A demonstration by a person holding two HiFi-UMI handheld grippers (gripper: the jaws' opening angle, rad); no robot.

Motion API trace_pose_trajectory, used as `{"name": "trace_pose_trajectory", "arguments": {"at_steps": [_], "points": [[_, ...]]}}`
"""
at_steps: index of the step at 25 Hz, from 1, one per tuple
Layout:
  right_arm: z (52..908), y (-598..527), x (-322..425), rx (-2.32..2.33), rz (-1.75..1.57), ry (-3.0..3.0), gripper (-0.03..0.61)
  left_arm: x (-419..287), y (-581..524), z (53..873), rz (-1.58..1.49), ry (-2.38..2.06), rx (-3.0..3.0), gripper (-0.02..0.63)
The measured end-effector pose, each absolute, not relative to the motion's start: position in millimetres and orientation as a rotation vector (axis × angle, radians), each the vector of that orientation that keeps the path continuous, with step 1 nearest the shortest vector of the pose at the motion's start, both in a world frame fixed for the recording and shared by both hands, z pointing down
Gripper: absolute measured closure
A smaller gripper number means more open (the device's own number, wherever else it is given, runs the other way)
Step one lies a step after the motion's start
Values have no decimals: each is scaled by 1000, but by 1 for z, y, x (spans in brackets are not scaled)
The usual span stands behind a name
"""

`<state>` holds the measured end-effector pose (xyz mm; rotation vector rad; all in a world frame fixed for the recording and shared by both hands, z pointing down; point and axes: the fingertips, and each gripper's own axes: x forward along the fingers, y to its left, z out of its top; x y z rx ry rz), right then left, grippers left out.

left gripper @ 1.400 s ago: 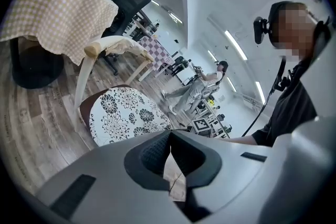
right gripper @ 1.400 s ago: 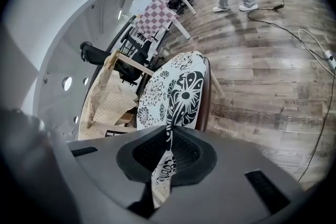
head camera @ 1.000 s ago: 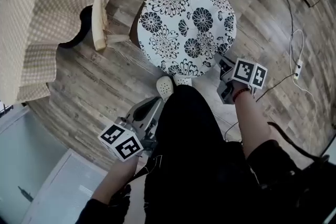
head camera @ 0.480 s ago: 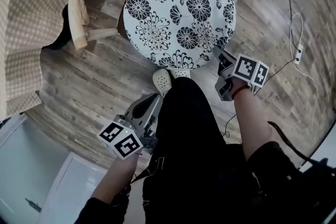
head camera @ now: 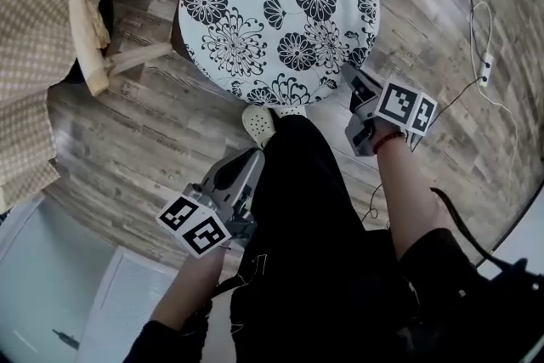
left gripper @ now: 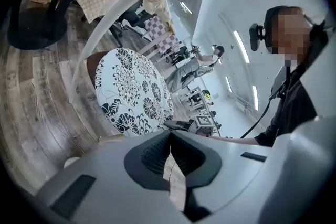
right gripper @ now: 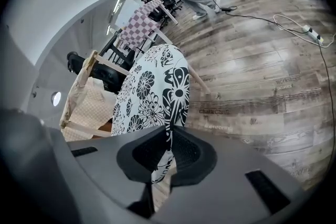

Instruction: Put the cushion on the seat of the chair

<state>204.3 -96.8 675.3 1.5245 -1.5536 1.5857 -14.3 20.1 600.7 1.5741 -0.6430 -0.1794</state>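
Observation:
A round white cushion (head camera: 280, 13) with black flowers lies on the chair's dark seat (head camera: 177, 42), whose pale wooden back (head camera: 89, 21) curves at the left. My right gripper (head camera: 350, 79) is shut on the cushion's near right edge. In the right gripper view the patterned cloth (right gripper: 152, 92) runs straight into the closed right gripper (right gripper: 169, 131). My left gripper (head camera: 246, 161) hangs low beside the person's black trouser leg, away from the cushion. The left gripper (left gripper: 170, 136) is shut with nothing in it, and the cushion (left gripper: 134, 92) shows beyond it.
A table under a checked cloth (head camera: 34, 55) stands at the left, on a black base (left gripper: 31, 23). A white cable and power strip (head camera: 486, 68) lie on the wooden floor at the right. The person's pale shoes (head camera: 259, 125) stand just before the chair.
In the head view the chair and cushion have slid up and to the left. The right gripper keeps its hold on the cushion's edge. The left gripper has stayed low by the leg.

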Motion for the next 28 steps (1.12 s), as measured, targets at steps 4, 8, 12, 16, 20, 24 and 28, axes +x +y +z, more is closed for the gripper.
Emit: {"name": "trace_pose_trajectory", "arguments": {"at_steps": [4,8,12,16,20,24,28], "points": [[680,-97,210,1529,1601,-1550,551,-2,24,601,-159,-621,1581,598],[685,-98,212,1529,1610,-1548,552,5,29,602,-142,-619,1580,598],[689,-97,213,1525,1626,-1558,552,14,30,606,-129,-603,1567,598],[692,-97,214,1501,1603,-1594,551,21,23,603,-154,-600,1586,598],[690,-97,212,1470,1524,-1651,552,24,20,606,-128,-606,1629,600],[686,-97,212,1445,1547,-1704,552,32,24,612,-89,-609,1627,600],[689,-96,212,1427,1535,-1730,552,38,29,610,-87,-593,1629,598]]}}
